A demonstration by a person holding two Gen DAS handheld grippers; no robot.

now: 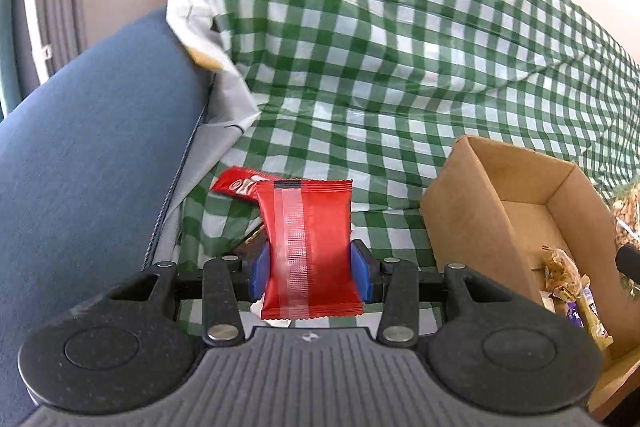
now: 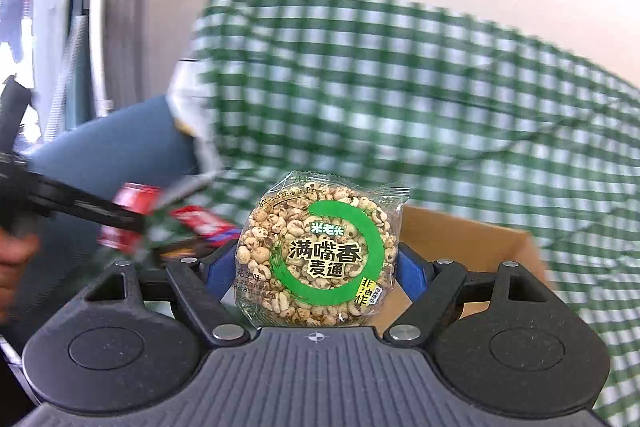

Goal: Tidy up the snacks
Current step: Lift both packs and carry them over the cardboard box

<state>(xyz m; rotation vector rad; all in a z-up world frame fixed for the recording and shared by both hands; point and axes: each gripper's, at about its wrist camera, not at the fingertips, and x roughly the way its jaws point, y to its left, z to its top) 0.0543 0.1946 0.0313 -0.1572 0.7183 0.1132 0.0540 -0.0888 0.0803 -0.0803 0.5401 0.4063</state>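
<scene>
Risk begins at the bottom centre of each view: the left tongs [image 1: 310, 267] pinch only the lower half of a red snack packet [image 1: 308, 247], and the right tongs [image 2: 316, 267] are closed on a round puffed-grain cake in clear wrap [image 2: 318, 255], so either slippery pack may slide out if it is swung. Farther, at the right, the cardboard box [image 1: 472, 203] is cut by the frame edge and its contents are unclear, another red packet [image 1: 236, 185] lies half hidden on the checked cloth [image 1: 400, 67], and the right view is blurred.
</scene>
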